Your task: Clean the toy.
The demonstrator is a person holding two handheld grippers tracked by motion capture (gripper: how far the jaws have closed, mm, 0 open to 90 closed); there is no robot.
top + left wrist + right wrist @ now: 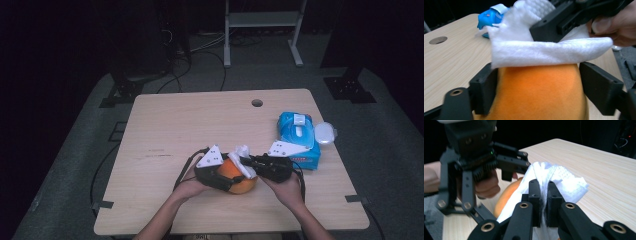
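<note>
An orange fruit (241,187) rests on the table near the front edge. My left gripper (236,178) reaches around it from the left. In the left gripper view the jaws of the left gripper (539,75) stand open, close on either side of the orange (539,92), and I see no firm squeeze. A white wipe (241,152) lies draped over the top of the fruit. My right gripper (248,163) comes in from the right and is shut on it. The right gripper view shows the right gripper (544,187) pinching the wipe (566,182) above the orange (505,195).
A blue pack of wipes (300,140) lies at the table's right edge, with a small white oval object (325,133) beside it. A cable hole (257,103) sits in the wooden tabletop (175,125) at the back. A shelf frame stands on the floor beyond.
</note>
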